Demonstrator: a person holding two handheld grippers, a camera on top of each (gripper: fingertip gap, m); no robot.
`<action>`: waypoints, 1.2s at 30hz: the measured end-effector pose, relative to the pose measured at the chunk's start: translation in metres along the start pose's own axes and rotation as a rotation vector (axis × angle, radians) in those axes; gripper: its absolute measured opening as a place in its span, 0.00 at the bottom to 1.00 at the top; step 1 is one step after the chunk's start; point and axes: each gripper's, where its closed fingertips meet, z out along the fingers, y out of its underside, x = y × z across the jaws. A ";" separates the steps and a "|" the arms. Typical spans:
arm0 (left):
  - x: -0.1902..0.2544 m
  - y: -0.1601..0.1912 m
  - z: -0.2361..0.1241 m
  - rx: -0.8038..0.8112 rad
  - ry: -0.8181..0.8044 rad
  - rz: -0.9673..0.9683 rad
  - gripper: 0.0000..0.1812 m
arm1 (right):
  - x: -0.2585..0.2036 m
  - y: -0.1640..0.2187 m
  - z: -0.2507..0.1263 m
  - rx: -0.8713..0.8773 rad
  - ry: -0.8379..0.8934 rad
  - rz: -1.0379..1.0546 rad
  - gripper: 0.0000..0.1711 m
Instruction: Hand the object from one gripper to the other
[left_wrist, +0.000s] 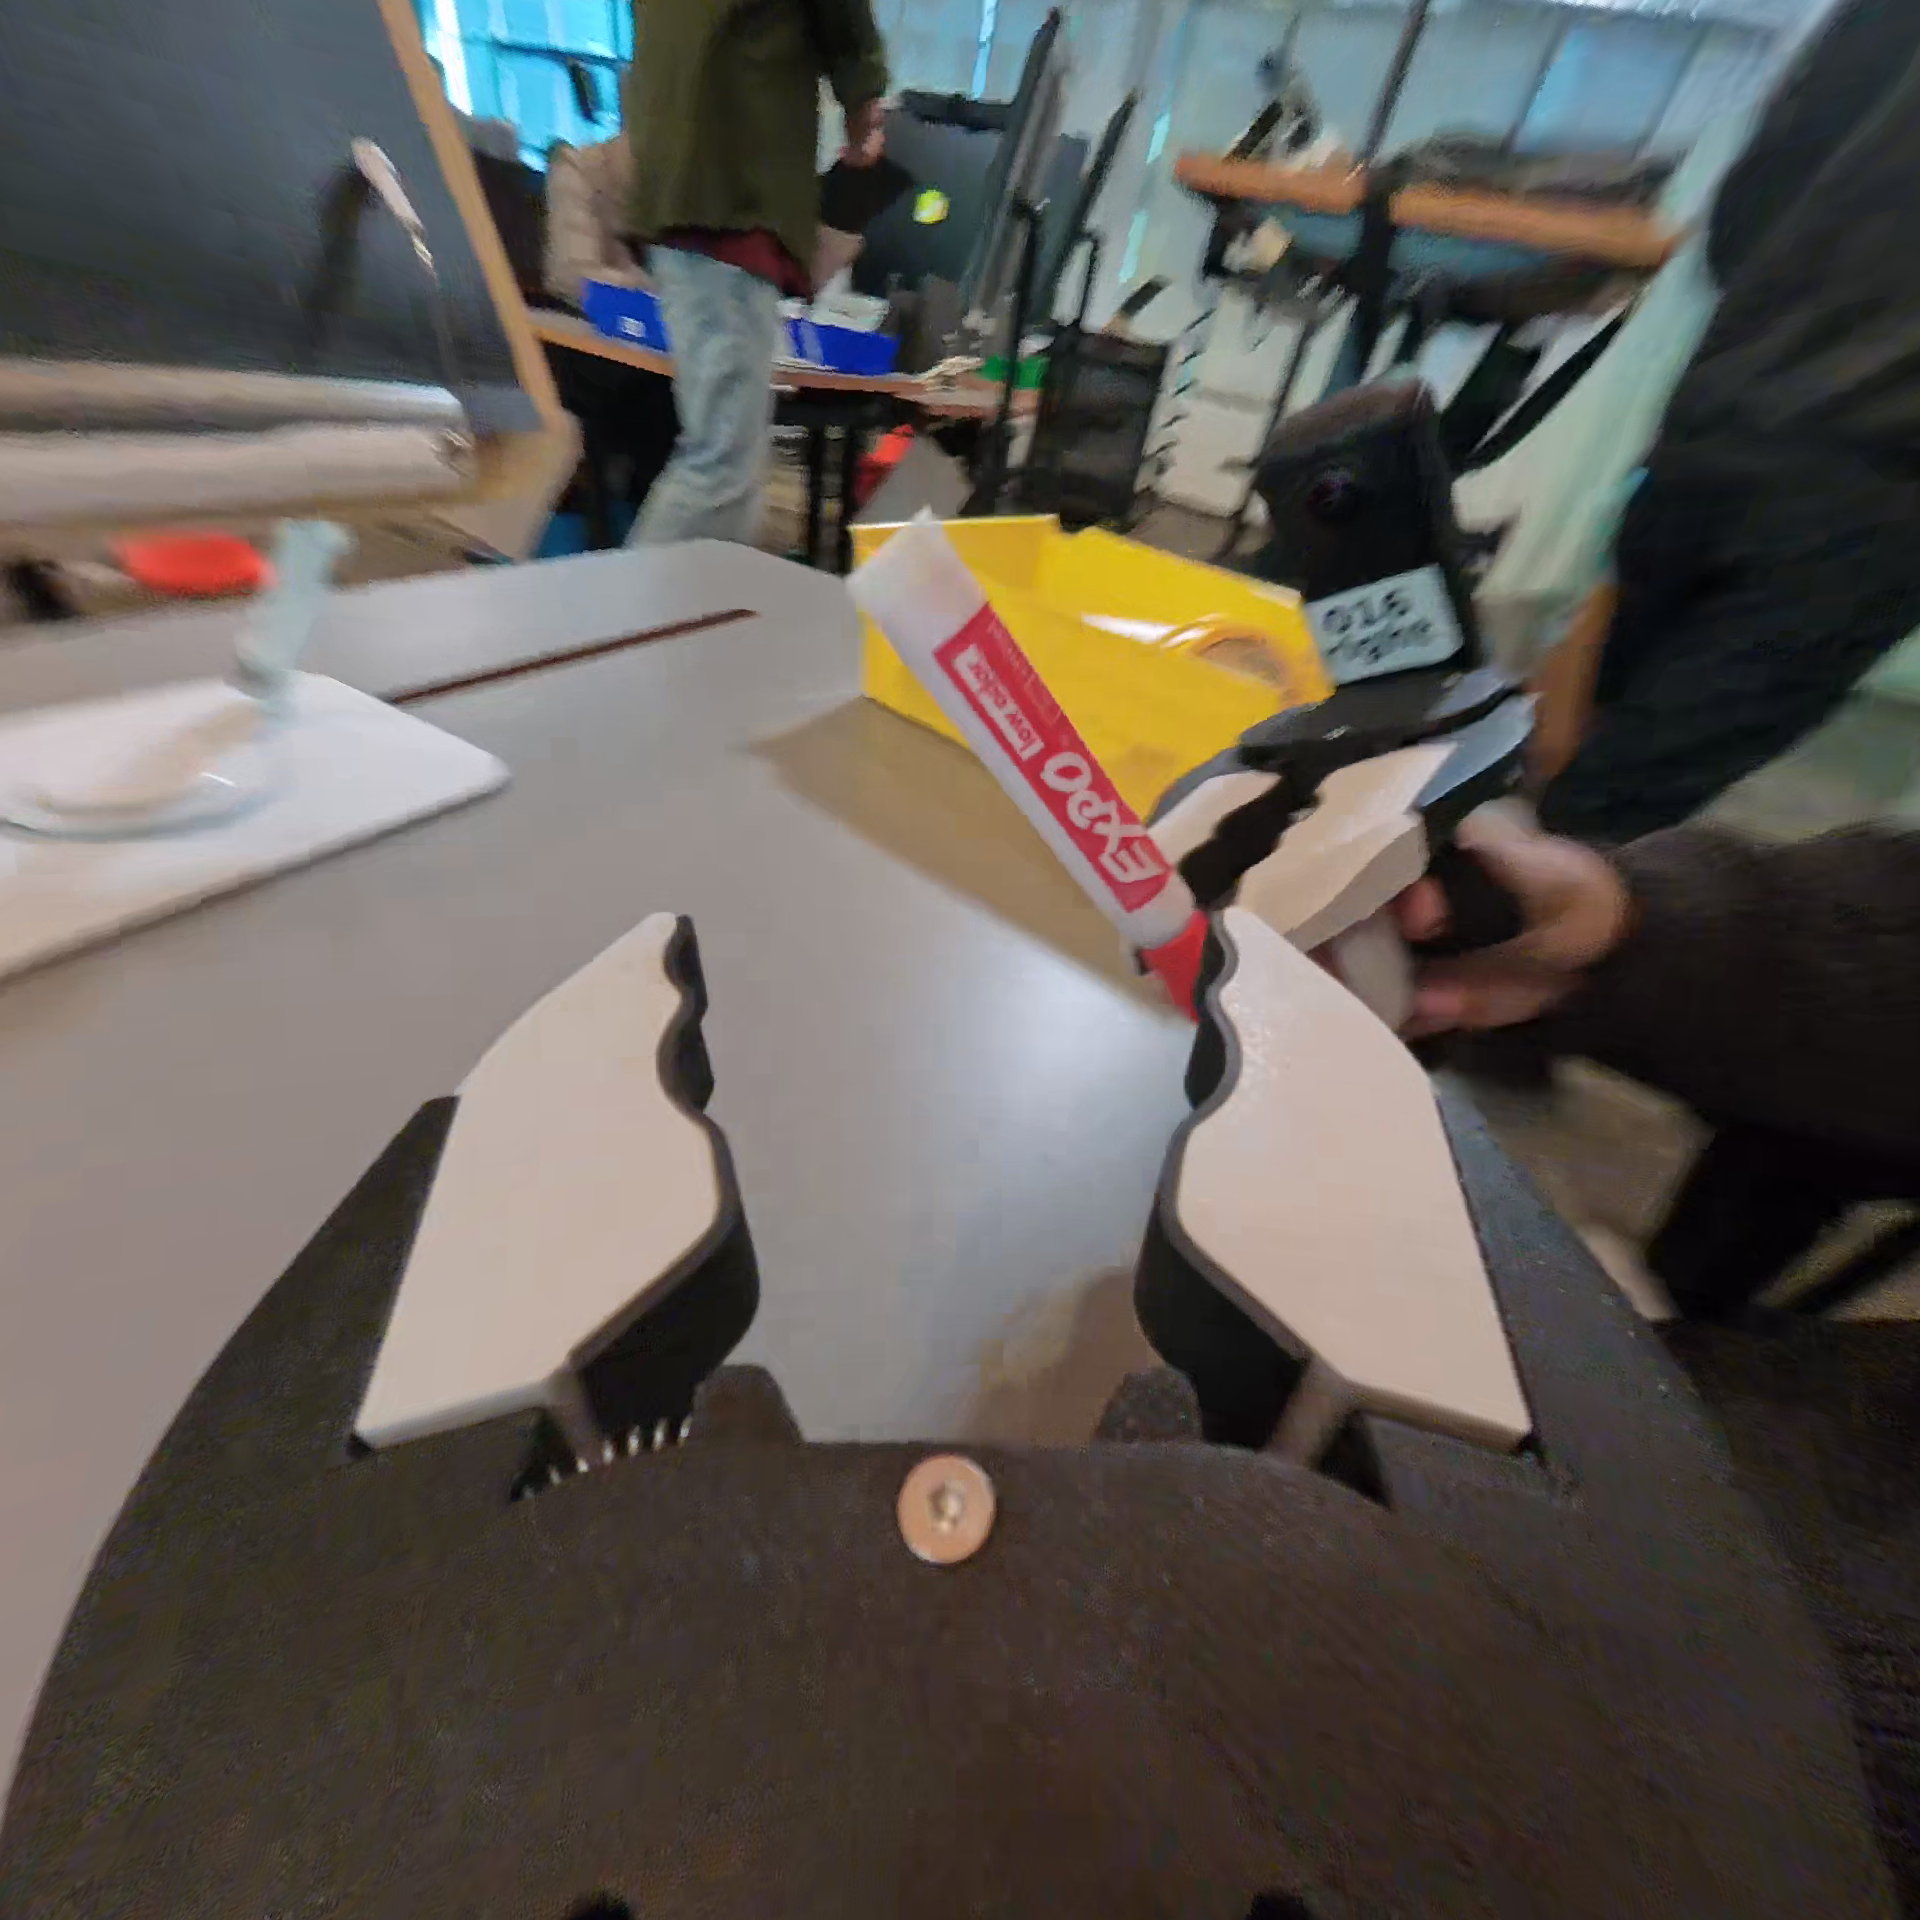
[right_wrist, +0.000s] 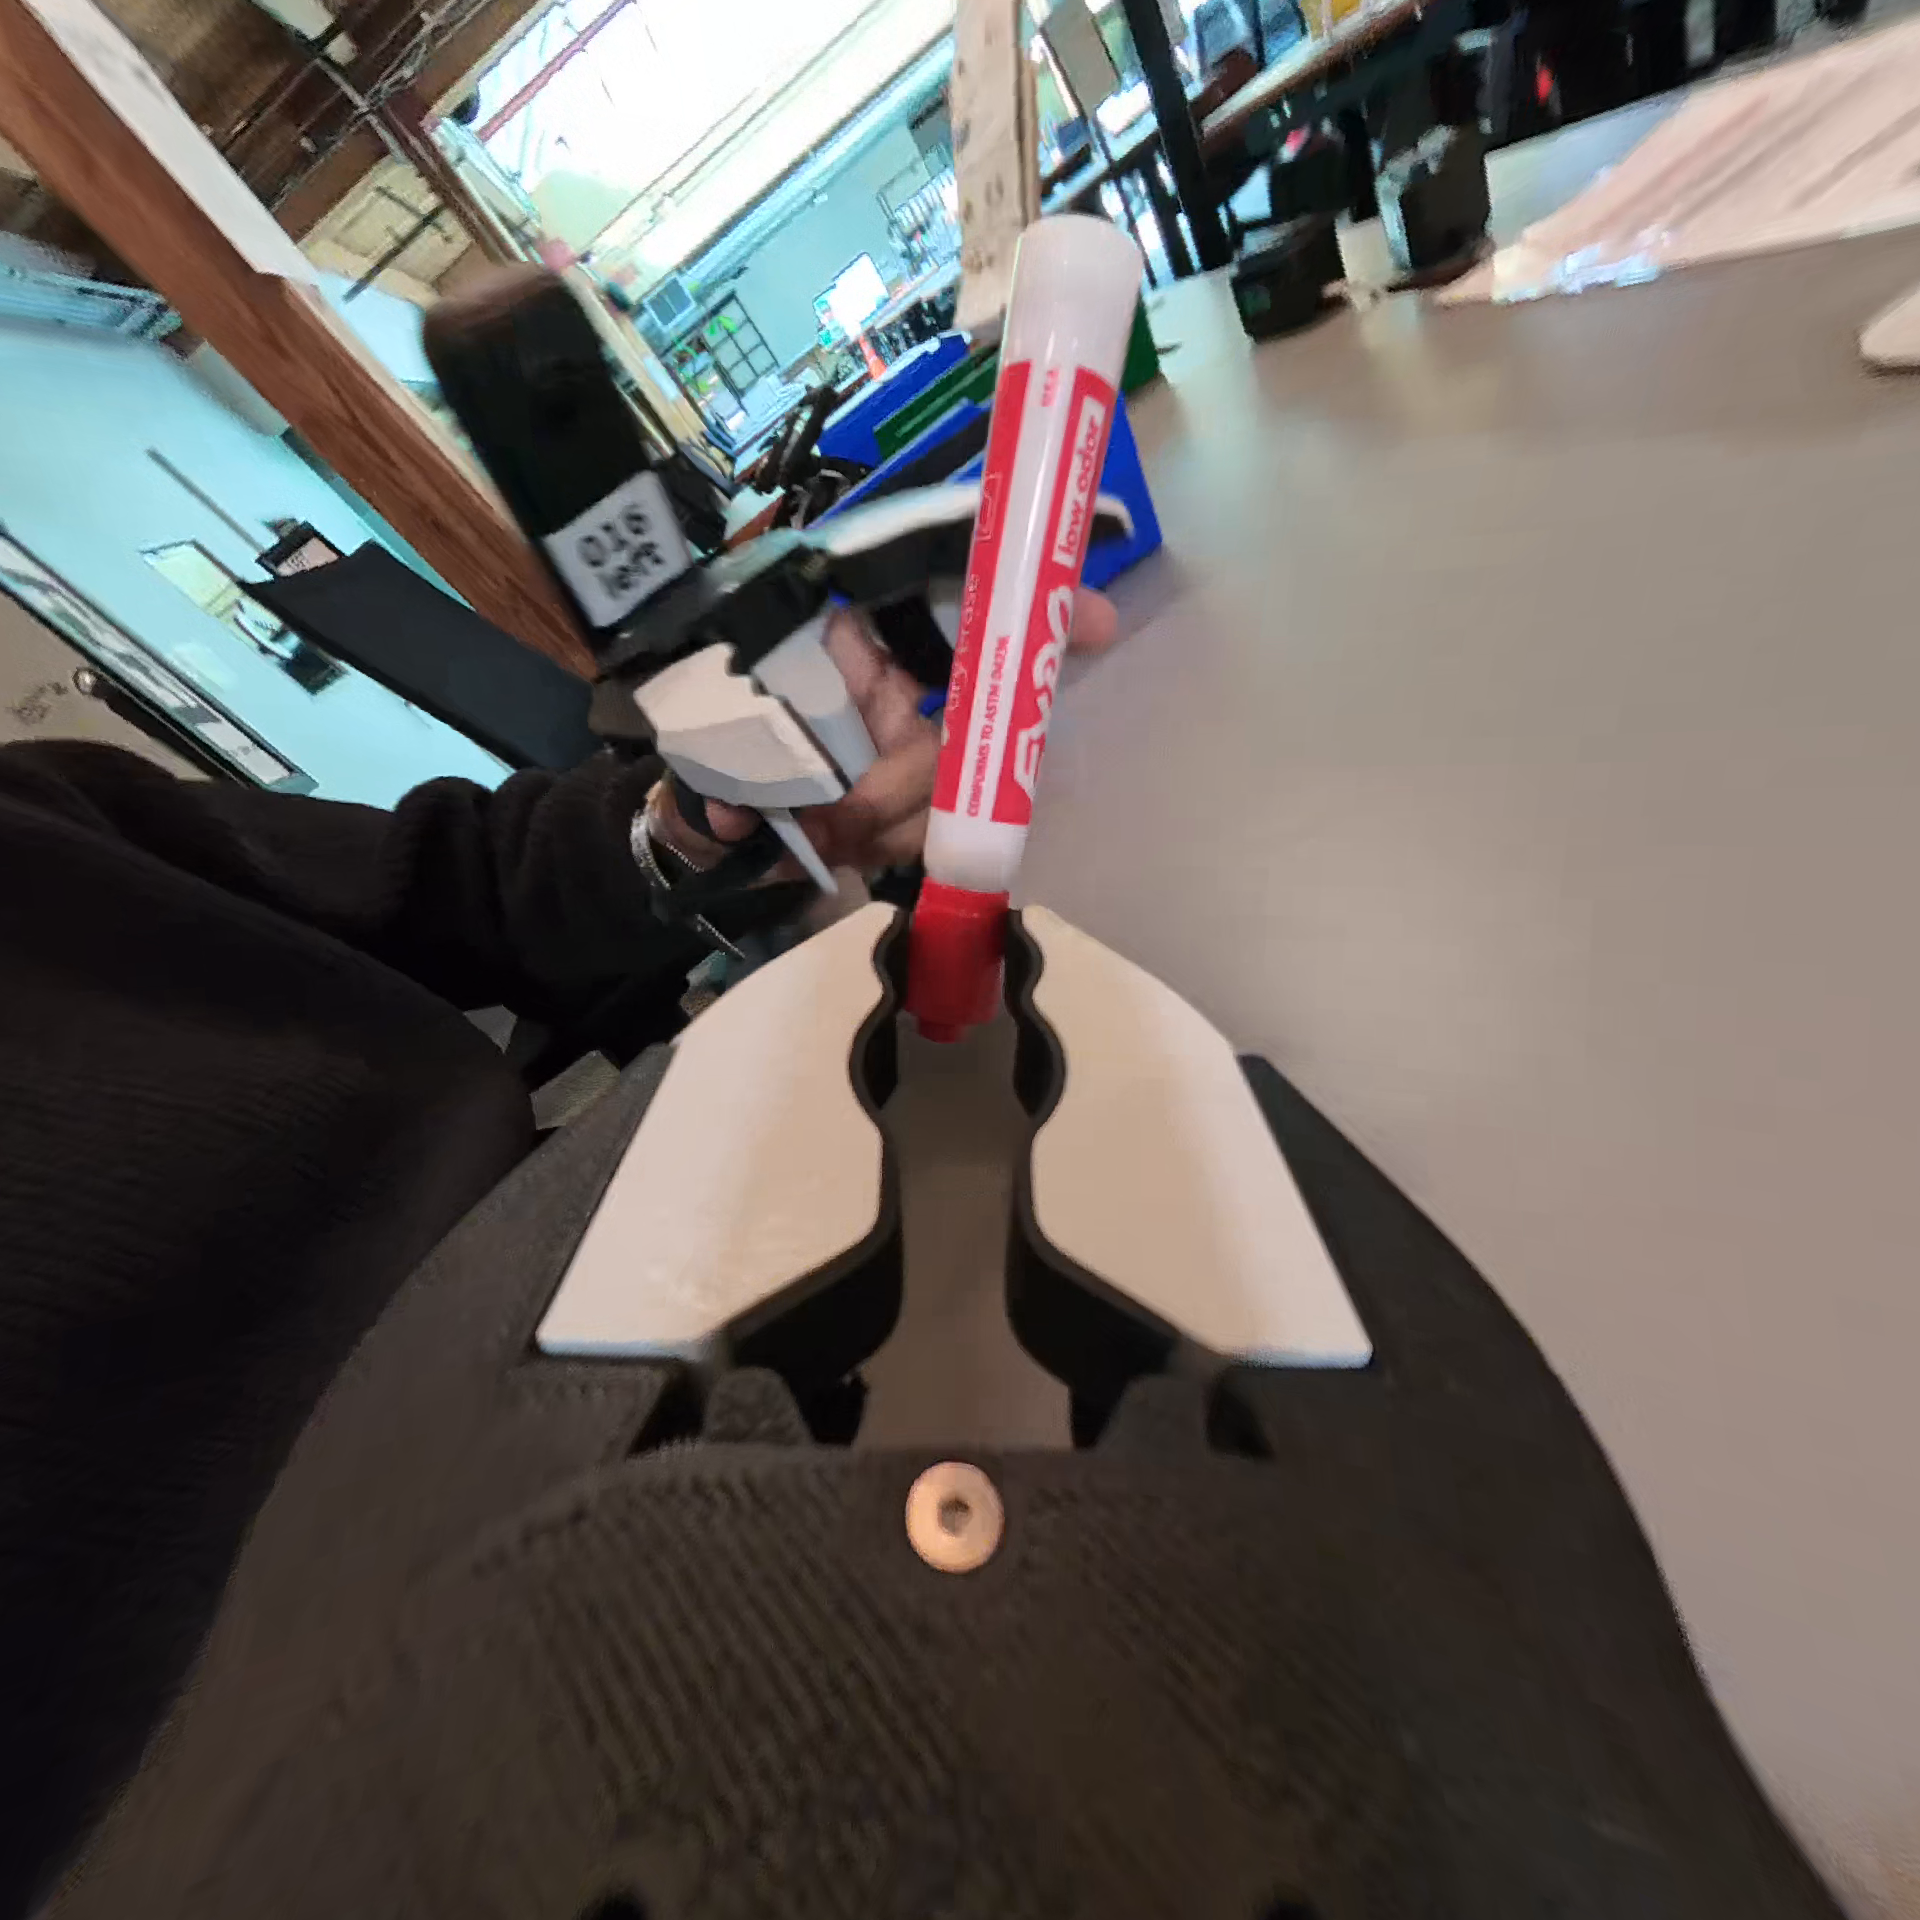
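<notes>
A white marker with a red label (right_wrist: 1023, 582) and a red cap (right_wrist: 951, 966) stands tilted up from my right gripper (right_wrist: 954, 961), which is shut on the cap end. In the left wrist view the marker (left_wrist: 1023, 758) slants up to the left from the right gripper (left_wrist: 1195, 883), held by a hand at the right. My left gripper (left_wrist: 945, 997) is open and empty, and its right fingertip (left_wrist: 1231, 966) is close beside the marker's red cap. The left gripper also shows in the right wrist view (right_wrist: 769, 717), behind and left of the marker.
A grey table (left_wrist: 831, 935) lies under both grippers. A yellow bin (left_wrist: 1091, 644) stands behind the marker. A white mat (left_wrist: 343, 790) with a clear glass piece lies at the left. A blue bin (right_wrist: 1138, 488) is farther off. A person (left_wrist: 727, 260) stands in the background.
</notes>
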 end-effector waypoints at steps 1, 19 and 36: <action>-0.006 0.000 -0.001 -0.021 -0.055 0.104 0.51 | 0.005 0.002 -0.001 -0.014 0.009 0.035 0.10; 0.007 0.041 0.004 -0.248 -0.302 1.446 0.22 | -0.002 0.046 0.017 -0.242 -0.014 0.166 0.10; 0.015 0.045 0.005 -0.230 -0.276 1.545 0.12 | -0.015 0.032 0.016 -0.171 -0.113 0.186 0.19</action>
